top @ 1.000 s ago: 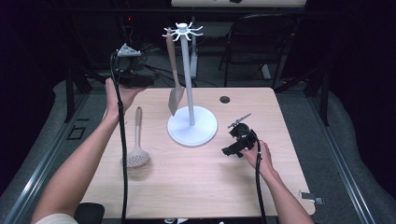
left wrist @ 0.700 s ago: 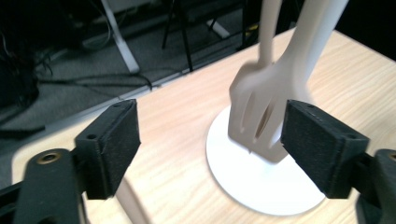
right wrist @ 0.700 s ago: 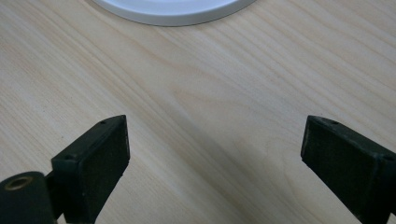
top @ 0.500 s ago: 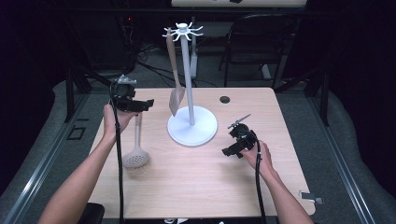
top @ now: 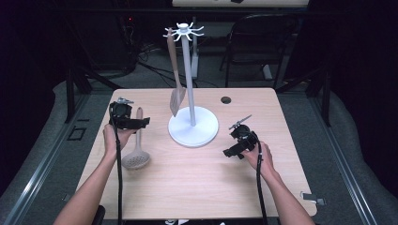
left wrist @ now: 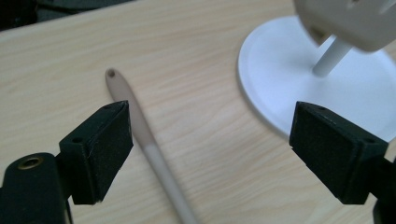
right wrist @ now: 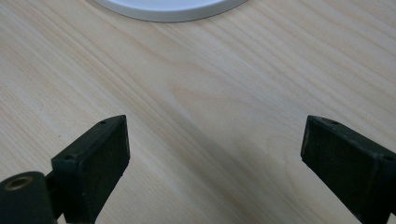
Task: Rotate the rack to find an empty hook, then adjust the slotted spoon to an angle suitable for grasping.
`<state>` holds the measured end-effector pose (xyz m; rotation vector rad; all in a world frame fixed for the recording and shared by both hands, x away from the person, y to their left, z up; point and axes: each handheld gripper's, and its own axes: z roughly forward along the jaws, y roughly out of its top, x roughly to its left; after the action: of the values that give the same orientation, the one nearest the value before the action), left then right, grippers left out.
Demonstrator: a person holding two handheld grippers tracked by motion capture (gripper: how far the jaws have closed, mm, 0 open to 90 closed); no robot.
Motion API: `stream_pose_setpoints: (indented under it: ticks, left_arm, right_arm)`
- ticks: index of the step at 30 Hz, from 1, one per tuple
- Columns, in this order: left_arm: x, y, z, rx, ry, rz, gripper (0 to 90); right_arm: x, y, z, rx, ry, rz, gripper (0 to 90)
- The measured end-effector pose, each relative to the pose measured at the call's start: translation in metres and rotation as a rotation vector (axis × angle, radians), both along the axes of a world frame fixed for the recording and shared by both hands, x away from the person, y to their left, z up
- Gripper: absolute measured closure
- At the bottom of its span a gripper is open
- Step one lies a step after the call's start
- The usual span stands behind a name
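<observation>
A beige slotted skimmer [top: 136,157] lies on the table's left half, its handle [left wrist: 144,140] pointing away from the person. My left gripper [top: 142,123] hovers low over that handle. Its jaws have just been opening and stand wide, and in the left gripper view [left wrist: 210,144] the handle passes between them close to the left pad without touching it. A white utensil stand [top: 193,129] rises at mid-table, and a beige spatula [top: 176,91] hangs from its top hooks. To the right of the stand, my right gripper [top: 231,152] rests open over bare wood [right wrist: 215,158].
The stand's round base [left wrist: 327,88] lies just right of my left gripper, and its rim [right wrist: 168,11] shows ahead of the right one. A small dark hole [top: 225,100] marks the table's far side. A chair [top: 263,42] stands behind the table.
The left hand has dropped from a raised position at the table's far left down to just above the skimmer's handle. The right hand has stayed put.
</observation>
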<state>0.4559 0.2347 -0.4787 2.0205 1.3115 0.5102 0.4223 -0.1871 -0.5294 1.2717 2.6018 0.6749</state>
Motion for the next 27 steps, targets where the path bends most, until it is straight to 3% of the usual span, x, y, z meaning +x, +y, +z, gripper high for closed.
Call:
stream_pose_setpoints:
  ticks: [4, 5, 8, 20, 24, 27]
  left_arm:
    - [-0.001, 0.004, -0.01, 0.025, 0.014, 0.031, 13.1]
    - [-0.002, 0.005, -0.011, 0.026, 0.012, 0.04, 12.7]
    - [-0.003, 0.008, -0.014, 0.021, 0.019, 0.06, 11.4]
    - [0.001, 0.011, -0.028, 0.045, 0.078, 0.079, 10.0]
    - [0.004, 0.014, -0.033, 0.041, 0.095, 0.101, 14.8]
    - [0.006, 0.017, -0.038, 0.012, 0.14, 0.104, 21.3]
  right_arm:
    - [0.0, 0.002, 0.001, -0.014, 0.003, 0.008, 7.8]
    - [-0.001, 0.004, -0.001, 0.004, 0.0, 0.009, 7.8]
    - [-0.001, 0.005, 0.0, -0.011, 0.008, 0.024, 7.8]
    - [0.0, 0.008, -0.002, -0.023, 0.018, 0.034, 8.2]
    - [0.001, 0.008, -0.003, -0.026, 0.022, 0.036, 8.4]
    - [0.001, 0.007, -0.003, -0.029, 0.021, 0.028, 8.5]
